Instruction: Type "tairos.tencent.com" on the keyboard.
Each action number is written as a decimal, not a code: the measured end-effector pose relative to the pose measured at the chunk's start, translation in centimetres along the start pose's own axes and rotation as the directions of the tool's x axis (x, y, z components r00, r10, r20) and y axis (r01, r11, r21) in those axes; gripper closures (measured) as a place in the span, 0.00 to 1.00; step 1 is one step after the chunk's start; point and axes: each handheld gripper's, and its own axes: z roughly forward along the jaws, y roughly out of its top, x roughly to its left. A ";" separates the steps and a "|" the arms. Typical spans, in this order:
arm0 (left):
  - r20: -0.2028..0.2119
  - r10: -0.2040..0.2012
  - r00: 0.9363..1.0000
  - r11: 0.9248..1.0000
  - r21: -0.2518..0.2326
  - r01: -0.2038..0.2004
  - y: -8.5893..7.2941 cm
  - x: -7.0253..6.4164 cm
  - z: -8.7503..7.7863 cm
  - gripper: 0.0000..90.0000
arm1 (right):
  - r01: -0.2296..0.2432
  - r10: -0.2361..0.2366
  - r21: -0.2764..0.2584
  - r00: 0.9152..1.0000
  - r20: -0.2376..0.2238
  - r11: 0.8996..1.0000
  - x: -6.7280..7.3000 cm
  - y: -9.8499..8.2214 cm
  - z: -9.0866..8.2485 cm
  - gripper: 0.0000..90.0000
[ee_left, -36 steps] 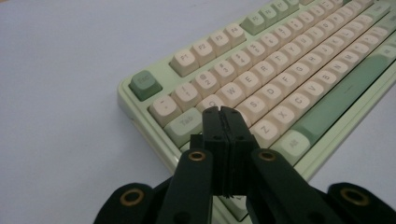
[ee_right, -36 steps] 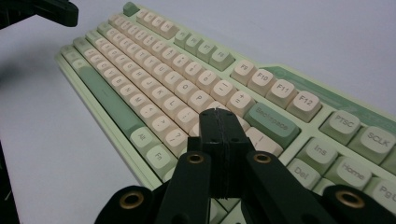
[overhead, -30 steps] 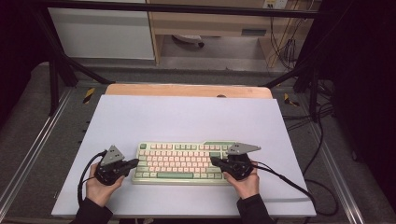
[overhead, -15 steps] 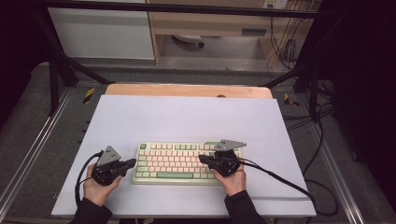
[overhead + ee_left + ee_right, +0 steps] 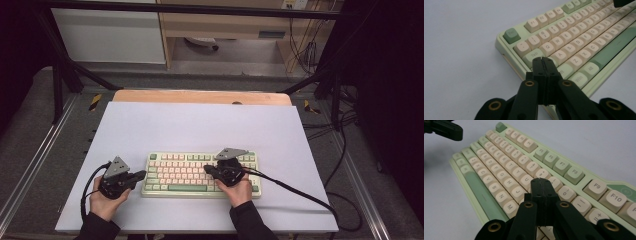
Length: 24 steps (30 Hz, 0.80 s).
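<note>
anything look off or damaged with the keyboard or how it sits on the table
Nothing stands out. The keyboard lies flat and square to the near edge of the table, with no gaps visible in the key rows. Both grippers, left and right, are shut and empty over its keys.
</note>
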 end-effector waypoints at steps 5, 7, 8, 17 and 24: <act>0.002 0.004 1.000 1.000 -0.002 -0.004 0.0 -0.1 0.0 0.99 | -0.009 0.009 0.012 1.000 0.009 1.000 -0.2 -0.1 0.6 1.00; 0.002 0.002 1.000 1.000 -0.001 -0.002 0.0 0.0 0.0 0.99 | -0.005 0.005 0.016 1.000 0.015 1.000 -0.3 -0.2 0.7 1.00; 0.001 0.002 1.000 1.000 -0.001 -0.002 0.0 0.0 0.0 0.99 | -0.005 0.005 0.022 1.000 0.019 1.000 -0.3 -0.2 0.8 1.00; 0.001 0.002 1.000 1.000 -0.003 -0.002 0.0 0.0 0.0 0.99 | -0.002 0.001 0.038 0.999 0.033 0.999 -0.5 -0.5 1.2 1.00; 0.004 0.000 1.000 1.000 -0.004 0.000 0.1 -0.1 -0.1 0.99 | 0.001 -0.001 0.011 1.000 0.023 1.000 -0.3 -0.1 0.4 1.00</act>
